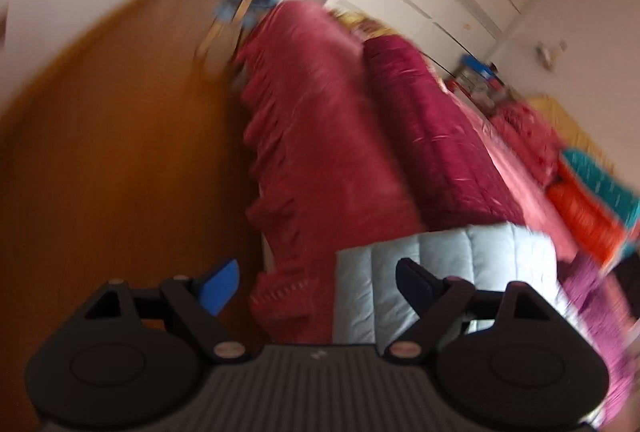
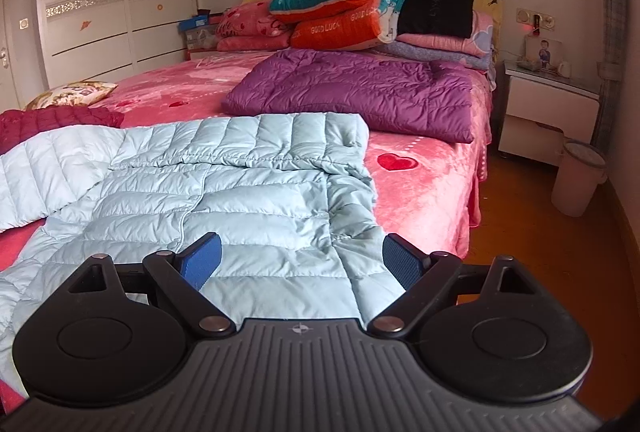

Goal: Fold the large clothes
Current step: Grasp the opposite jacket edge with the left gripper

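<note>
Light-blue down jacket (image 2: pixel 224 184) spread flat on pink bedspread (image 2: pixel 420 188). Left gripper (image 1: pixel 318 282), right gripper (image 2: pixel 302 258): both released, gripping nothing.

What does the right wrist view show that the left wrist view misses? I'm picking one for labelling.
Only the right wrist view: the bedside cabinet, the white bin and the black bag.
Only the left wrist view: the blue stool on the wooden floor.
Both: the light blue down jacket, the purple jacket, and open, empty jaws.

The right claw (image 2: pixel 302 262), jaws spread and empty, hovers over the pale blue puffer jacket (image 2: pixel 224 184) on the bed (image 2: pixel 424 188).
</note>
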Available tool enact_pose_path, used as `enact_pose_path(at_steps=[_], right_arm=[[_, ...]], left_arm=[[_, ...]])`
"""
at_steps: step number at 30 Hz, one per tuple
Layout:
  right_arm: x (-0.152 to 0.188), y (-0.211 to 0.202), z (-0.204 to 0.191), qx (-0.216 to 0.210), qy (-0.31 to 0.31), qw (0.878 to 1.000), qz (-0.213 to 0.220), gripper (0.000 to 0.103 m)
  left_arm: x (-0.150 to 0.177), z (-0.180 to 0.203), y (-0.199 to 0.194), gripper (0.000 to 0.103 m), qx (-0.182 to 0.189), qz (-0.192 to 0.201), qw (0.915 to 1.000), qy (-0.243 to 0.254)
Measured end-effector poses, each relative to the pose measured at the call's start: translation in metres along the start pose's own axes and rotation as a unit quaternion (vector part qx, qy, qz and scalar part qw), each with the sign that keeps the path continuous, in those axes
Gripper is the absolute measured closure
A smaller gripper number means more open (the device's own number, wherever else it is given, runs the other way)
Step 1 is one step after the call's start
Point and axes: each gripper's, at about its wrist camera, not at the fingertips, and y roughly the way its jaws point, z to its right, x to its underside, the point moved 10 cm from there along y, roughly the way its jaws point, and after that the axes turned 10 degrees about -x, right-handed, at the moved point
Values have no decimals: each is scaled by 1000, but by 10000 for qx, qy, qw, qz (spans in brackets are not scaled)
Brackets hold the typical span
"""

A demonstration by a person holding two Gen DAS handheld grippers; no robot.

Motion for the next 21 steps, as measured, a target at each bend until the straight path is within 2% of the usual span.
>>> enact_pose_path(at_steps=[3, 5, 7, 9, 14, 19, 21], right_arm=[[3, -9, 1, 56, 38, 10000, -37, 0], [5, -11, 2, 100, 48, 9999, -86, 0], [7, -9, 1, 155, -2, 9997, -163, 0], [10, -5, -2, 197, -95, 9994, -275, 0], [19, 9, -20, 172, -548, 9966, -583, 0], [29, 25, -48, 19, -1192, 9890, -878, 0], [33, 31, -58, -22, -1394, 9854, -976, 0]], left_arm=[[13, -9, 33, 17, 334, -454, 9956, -746], [25, -10, 55, 17, 686, -753, 9873, -1216], [40, -9, 78, 17, 968, -1084, 9741, -1735], [57, -8, 98, 17, 1174, -1392, 9574, -2243], [97, 3, 135, 17, 1584, -2062, 9107, -3210], [114, 18, 149, 16, 1957, -2459, 8839, -3464], [115, 22, 154, 15, 2001, -2488, 8802, -3512]])
